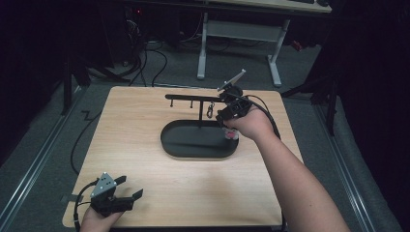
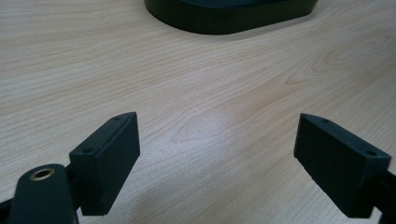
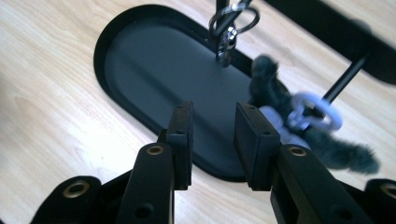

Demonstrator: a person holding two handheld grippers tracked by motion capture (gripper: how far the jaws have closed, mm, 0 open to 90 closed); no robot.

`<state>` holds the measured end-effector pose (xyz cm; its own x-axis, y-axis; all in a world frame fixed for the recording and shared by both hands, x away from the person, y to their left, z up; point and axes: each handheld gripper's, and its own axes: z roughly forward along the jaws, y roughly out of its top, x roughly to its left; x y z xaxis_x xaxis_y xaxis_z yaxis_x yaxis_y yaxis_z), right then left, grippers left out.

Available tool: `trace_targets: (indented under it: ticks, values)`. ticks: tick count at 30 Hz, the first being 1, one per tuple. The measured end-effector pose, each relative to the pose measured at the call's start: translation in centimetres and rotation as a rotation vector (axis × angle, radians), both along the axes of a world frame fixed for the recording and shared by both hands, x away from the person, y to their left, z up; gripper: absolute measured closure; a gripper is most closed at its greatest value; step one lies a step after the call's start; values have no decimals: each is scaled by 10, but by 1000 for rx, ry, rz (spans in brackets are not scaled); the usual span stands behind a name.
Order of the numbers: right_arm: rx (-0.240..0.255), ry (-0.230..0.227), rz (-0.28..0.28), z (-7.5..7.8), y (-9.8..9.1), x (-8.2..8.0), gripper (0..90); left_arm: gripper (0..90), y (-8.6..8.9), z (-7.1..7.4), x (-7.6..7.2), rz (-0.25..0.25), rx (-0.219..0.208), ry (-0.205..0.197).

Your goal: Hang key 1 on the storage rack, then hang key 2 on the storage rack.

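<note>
High view: the right gripper [image 1: 227, 112] hangs over the tray [image 1: 174, 145] by the stand [image 1: 193, 98]; the left gripper [image 1: 126, 192] rests wide and empty.

Right gripper view: 2 jaws stand narrowly apart, gripping nothing. The keychain [image 3: 299, 123], probably a soft, light fur charm, lies just beside them; its ring [image 3: 322, 114] is the firm place to grip.

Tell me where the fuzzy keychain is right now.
In the right gripper view the fuzzy keychain lies at the oval black tray's end, just right of the right gripper; its white ring is by a thin peg of the stand.
</note>
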<state>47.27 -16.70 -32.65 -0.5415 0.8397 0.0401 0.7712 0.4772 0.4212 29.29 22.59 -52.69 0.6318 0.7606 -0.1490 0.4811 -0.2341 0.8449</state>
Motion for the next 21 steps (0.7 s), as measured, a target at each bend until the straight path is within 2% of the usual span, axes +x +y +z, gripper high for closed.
trace_targets:
  ticks: [3, 9, 12, 16, 17, 21]
  values:
    - [3, -4, 4, -4, -3, -7, 675, 151, 1, 1, 1, 5, -11, -3]
    - [-14, 4, 18, -17, -5, -20, 629, 151, -5, 0, 3, -8, 3, 1]
    - [-12, -13, 32, -23, -7, -26, 552, 151, -7, 0, 4, -10, 4, -1]
    - [27, -17, 25, -33, -10, -34, 475, 151, -5, 0, 3, -7, 5, 0]
    - [26, -34, 39, -37, -12, -36, 460, 150, -5, 1, 3, -9, 6, 3]
    - [55, -63, 33, -47, -18, -46, 444, 151, -4, 1, 2, -5, 3, 5]
